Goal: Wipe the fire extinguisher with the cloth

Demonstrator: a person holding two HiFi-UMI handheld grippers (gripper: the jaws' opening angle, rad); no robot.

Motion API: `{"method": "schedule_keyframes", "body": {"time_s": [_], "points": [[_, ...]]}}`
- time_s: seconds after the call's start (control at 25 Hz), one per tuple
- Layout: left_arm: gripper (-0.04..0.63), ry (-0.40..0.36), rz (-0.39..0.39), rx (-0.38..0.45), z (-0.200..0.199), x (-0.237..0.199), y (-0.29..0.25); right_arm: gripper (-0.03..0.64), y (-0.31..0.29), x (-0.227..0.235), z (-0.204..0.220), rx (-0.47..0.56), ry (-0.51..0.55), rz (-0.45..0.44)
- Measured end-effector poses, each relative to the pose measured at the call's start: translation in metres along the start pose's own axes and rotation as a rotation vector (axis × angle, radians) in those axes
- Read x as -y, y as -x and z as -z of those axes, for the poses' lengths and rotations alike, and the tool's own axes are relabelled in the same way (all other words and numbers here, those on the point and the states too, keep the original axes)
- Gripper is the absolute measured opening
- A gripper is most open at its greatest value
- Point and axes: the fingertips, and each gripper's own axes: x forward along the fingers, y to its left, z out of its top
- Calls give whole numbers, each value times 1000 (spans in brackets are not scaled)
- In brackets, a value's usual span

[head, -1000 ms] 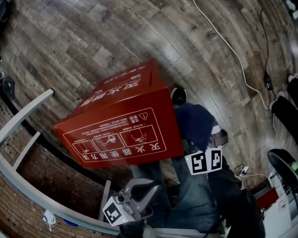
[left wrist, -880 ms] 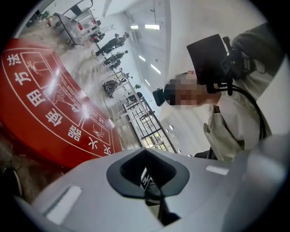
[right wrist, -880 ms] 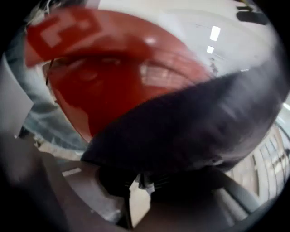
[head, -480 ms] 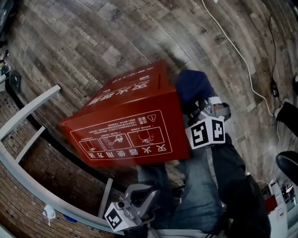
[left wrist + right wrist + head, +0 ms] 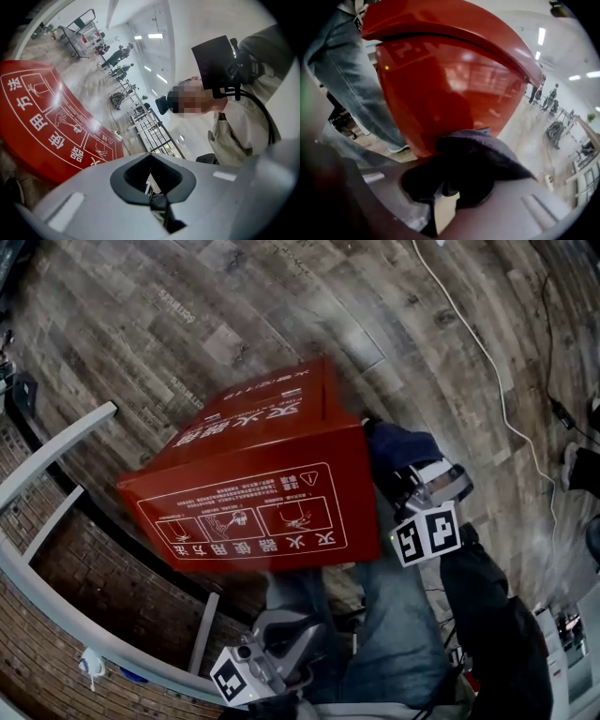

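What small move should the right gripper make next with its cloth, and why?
Probably slide the right gripper along the side wall of the red extinguisher box. Its jaws are shut on the dark blue cloth, which appears to rest against that wall below the lid, and much red surface beside it is uncovered.

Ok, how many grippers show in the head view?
2. The left gripper is at the bottom edge, below the red box. The right gripper is beside the box's right side, shut on the dark cloth. Neither is hidden.
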Motion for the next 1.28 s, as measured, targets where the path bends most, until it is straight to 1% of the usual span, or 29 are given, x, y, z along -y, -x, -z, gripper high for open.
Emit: {"method": "schedule_keyframes", "body": {"time_s": [0.12, 0.2, 0.24, 0.36, 0.48, 0.56, 0.64, 0.72, 0.76, 0.84, 0.92, 0.96, 1.04, 1.08, 1.12, 1.16, 1.2, 1.28], "points": [[3, -8, -11, 13, -3, 1, 2, 55, -5, 48, -11, 11, 39, 100], [3, -12, -15, 19, -4, 2, 0, 55, -7, 57, -15, 10, 72, 125], [3, -12, -16, 21, -4, 3, -2, 55, -7, 54, -16, 12, 85, 119], [3, -11, -12, 20, -3, 5, -10, 55, -1, 21, -15, 33, 101, 48], [3, -12, 3, 5, 0, 7, -18, 55, 13, -16, -13, 56, 90, -26], [3, -7, 12, -9, 4, 9, -23, 55, 24, -41, -14, 73, 115, -81], [3, 0, 23, -19, 6, 10, -27, 55, 39, -65, -19, 105, 151, -136], [3, 6, 42, -26, 7, 11, -32, 55, 59, -80, -25, 156, 132, -163], [3, 7, 53, -30, 8, 13, -34, 55, 71, -82, -27, 177, 94, -156], [3, 5, 69, -38, 9, 13, -35, 55, 96, -73, -25, 189, -51, -95], [3, 7, 73, -38, 9, 11, -31, 55, 122, -50, -20, 183, -225, 9], [3, 10, 72, -33, 8, 9, -28, 55, 136, -35, -21, 190, -293, 69], [3, 11, 69, -17, 2, 4, -20, 55, 161, 1, -36, 234, -380, 192], [3, 8, 67, -10, -2, 2, -15, 55, 172, 17, -51, 263, -401, 242], [3, 3, 65, -2, -6, 1, -9, 55, 177, 30, -71, 291, -398, 274], [3, -4, 62, 7, -11, -1, -2, 55, 175, 38, -93, 308, -370, 284], [3, -10, 58, 17, -16, -3, 5, 55, 166, 39, -115, 311, -327, 273], [3, -20, 47, 38, -28, -6, 23, 55, 132, 29, -154, 281, -241, 215]]}}
